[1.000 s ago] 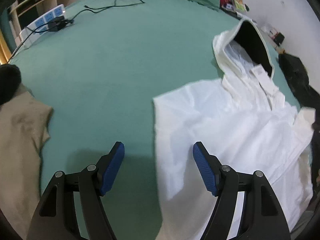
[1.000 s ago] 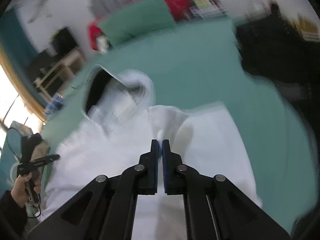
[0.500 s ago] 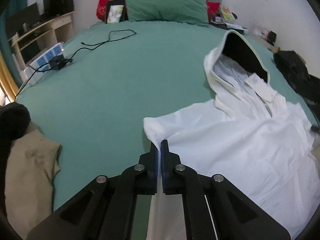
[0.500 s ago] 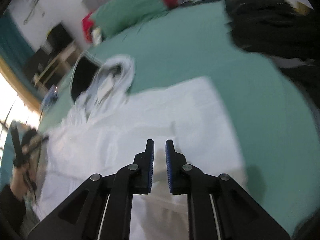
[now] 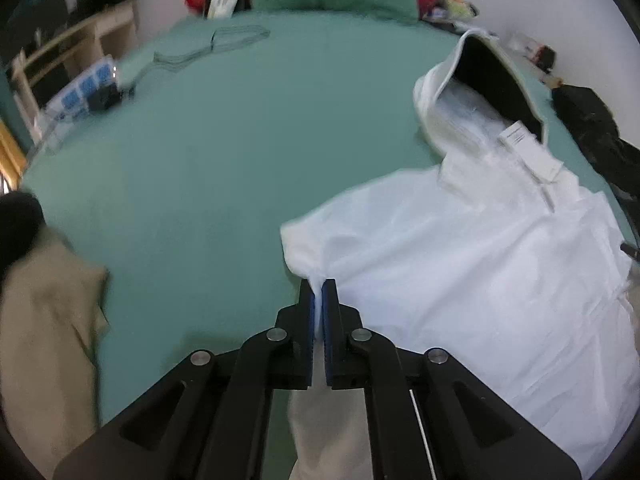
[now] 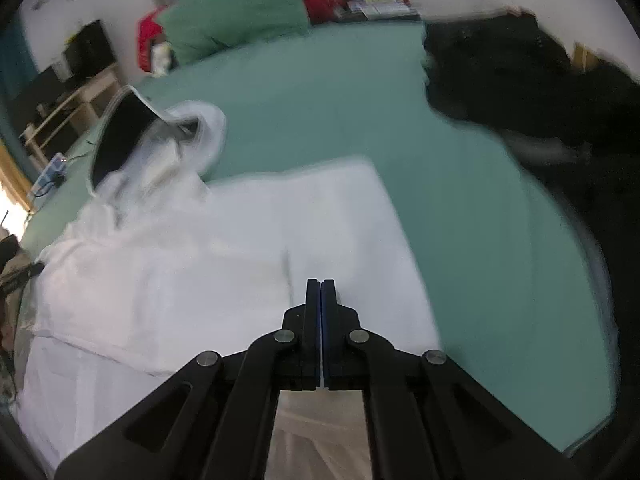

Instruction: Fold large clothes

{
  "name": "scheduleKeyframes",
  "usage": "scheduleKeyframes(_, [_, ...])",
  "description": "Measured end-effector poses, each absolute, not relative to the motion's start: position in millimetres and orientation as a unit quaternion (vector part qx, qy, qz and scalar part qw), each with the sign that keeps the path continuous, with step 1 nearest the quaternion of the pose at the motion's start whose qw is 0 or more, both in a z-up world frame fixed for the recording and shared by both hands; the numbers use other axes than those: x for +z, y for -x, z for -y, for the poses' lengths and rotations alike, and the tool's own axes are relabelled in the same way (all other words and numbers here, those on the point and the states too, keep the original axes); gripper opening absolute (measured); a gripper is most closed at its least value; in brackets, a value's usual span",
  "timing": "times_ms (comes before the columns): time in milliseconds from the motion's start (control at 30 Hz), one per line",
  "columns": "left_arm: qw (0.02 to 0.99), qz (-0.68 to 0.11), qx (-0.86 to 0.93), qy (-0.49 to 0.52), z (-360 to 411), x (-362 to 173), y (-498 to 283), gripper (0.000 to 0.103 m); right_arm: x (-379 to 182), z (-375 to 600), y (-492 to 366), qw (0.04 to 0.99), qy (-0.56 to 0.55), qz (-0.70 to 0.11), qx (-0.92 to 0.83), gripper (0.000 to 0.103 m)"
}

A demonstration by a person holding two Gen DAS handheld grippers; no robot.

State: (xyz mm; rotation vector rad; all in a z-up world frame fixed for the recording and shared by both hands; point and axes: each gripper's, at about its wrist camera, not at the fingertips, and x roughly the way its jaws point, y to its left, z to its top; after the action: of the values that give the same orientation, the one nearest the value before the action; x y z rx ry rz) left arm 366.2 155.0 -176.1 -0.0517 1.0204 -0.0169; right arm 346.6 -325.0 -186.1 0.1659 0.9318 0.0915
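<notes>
A large white hooded garment (image 5: 460, 248) lies spread on the green bed sheet (image 5: 224, 152), its hood with a dark lining at the far end. My left gripper (image 5: 319, 286) is shut on the garment's left edge, which bunches up between the blue pads. In the right wrist view the same garment (image 6: 224, 248) lies below my right gripper (image 6: 320, 284). That gripper's jaws are pressed together with a thin white line between the pads; I cannot tell whether cloth is in them.
A beige garment (image 5: 44, 312) lies at the bed's left edge. A power strip (image 5: 84, 92) and cable (image 5: 224, 40) lie at the far left. Black clothing (image 6: 540, 92) sits on the right side. A green pillow (image 6: 236, 12) is at the headboard.
My left gripper closed on the garment's left edge and has lifted it a little. My right gripper opened slightly half a second ago and is shut again over the garment.
</notes>
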Motion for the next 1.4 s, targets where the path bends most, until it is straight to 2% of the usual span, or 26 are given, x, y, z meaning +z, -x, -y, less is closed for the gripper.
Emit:
scheduleKeyframes(33, [0.872, -0.489, -0.007, 0.034, -157.6, -177.5, -366.4, 0.011, -191.1, 324.2, -345.3, 0.887, -0.081, -0.453, 0.042, 0.001])
scheduleKeyframes(100, [0.87, -0.49, -0.002, 0.046, -163.1, -173.3, -368.8, 0.038, -184.9, 318.7, -343.4, 0.892, -0.06, -0.448, 0.031, 0.001])
scheduleKeyframes(133, [0.871, -0.488, 0.0, 0.058, -167.4, -171.1, -369.5, 0.066, -177.0, 314.2, -342.9, 0.897, -0.045, -0.439, 0.029, 0.002])
scheduleKeyframes(167, [0.871, -0.485, -0.001, 0.081, -175.2, -168.2, -369.1, 0.072, -170.1, 310.4, -342.5, 0.9, -0.04, -0.433, 0.033, 0.003])
scheduleKeyframes(200, [0.87, -0.485, -0.001, 0.091, -179.7, -168.6, -369.6, 0.072, -160.4, 303.8, -343.6, 0.907, -0.023, -0.42, 0.033, 0.008])
scheduleKeyframes(267, [0.868, -0.482, 0.0, 0.123, -190.9, -164.7, -368.5, 0.072, -145.2, 288.1, -349.5, 0.915, 0.011, -0.4, 0.044, 0.03])
scheduleKeyframes(300, [0.876, -0.461, -0.003, 0.14, -196.8, -158.3, -365.0, 0.072, -138.2, 278.5, -354.8, 0.919, 0.024, -0.39, 0.056, 0.053])
scheduleKeyframes(333, [0.887, -0.437, -0.001, 0.149, -200.7, -149.4, -361.3, 0.072, -130.2, 265.2, -364.2, 0.923, 0.037, -0.377, 0.073, 0.066])
scheduleKeyframes(367, [0.897, -0.419, 0.007, 0.143, -202.4, -138.5, -359.6, 0.072, -125.2, 254.7, -372.1, 0.924, 0.046, -0.37, 0.083, 0.067])
scheduleKeyframes(533, [0.916, -0.39, 0.018, 0.09, -200.9, -121.4, -359.4, 0.072, -109.9, 180.7, -438.3, 0.924, 0.087, -0.346, 0.139, 0.067])
scheduleKeyframes(667, [0.901, -0.425, -0.004, 0.092, -206.2, -126.1, -369.0, 0.072, -113.4, 135.3, -492.7, 0.915, 0.105, -0.354, 0.162, 0.066])
scheduleKeyframes(700, [0.898, -0.431, -0.003, 0.089, -209.9, -127.0, -368.5, 0.072, -115.5, 123.6, -506.8, 0.91, 0.11, -0.361, 0.171, 0.061])
scheduleKeyframes(733, [0.896, -0.436, 0.006, 0.083, -211.9, -128.0, -369.2, 0.072, -119.4, 112.6, -519.1, 0.904, 0.123, -0.371, 0.174, 0.049])
scheduleKeyframes(767, [0.894, -0.441, 0.023, 0.079, -215.1, -128.8, -370.1, 0.072, -122.4, 103.9, -528.2, 0.9, 0.135, -0.378, 0.172, 0.043])
scheduleKeyframes(800, [0.893, -0.442, 0.031, 0.08, -219.4, -129.2, -369.8, 0.072, -125.2, 95.9, -537.2, 0.897, 0.151, -0.382, 0.165, 0.033])
scheduleKeyframes(833, [0.893, -0.441, 0.034, 0.087, -224.5, -129.1, -370.0, 0.072, -126.9, 89.8, -544.3, 0.896, 0.167, -0.381, 0.155, 0.015])
scheduleKeyframes(867, [0.892, -0.441, 0.036, 0.091, -228.2, -129.0, -370.0, 0.072, -126.7, 89.1, -545.5, 0.896, 0.174, -0.38, 0.152, 0.005])
scheduleKeyframes(967, [0.892, -0.437, 0.05, 0.103, -238.9, -125.5, -365.5, 0.072, -127.3, 89.0, -535.0, 0.889, 0.19, -0.382, 0.166, 0.003])
scheduleKeyframes(1200, [0.895, -0.422, 0.051, 0.136, -243.6, -117.5, -362.6, 0.072, -125.7, 90.8, -434.5, 0.858, 0.304, -0.35, 0.22, 0.003])
scheduleKeyframes(1400, [0.901, -0.417, 0.014, 0.121, -213.4, -116.0, -358.7, 0.072, -149.4, 92.7, -378.7, 0.829, 0.341, -0.355, 0.265, 0.006])
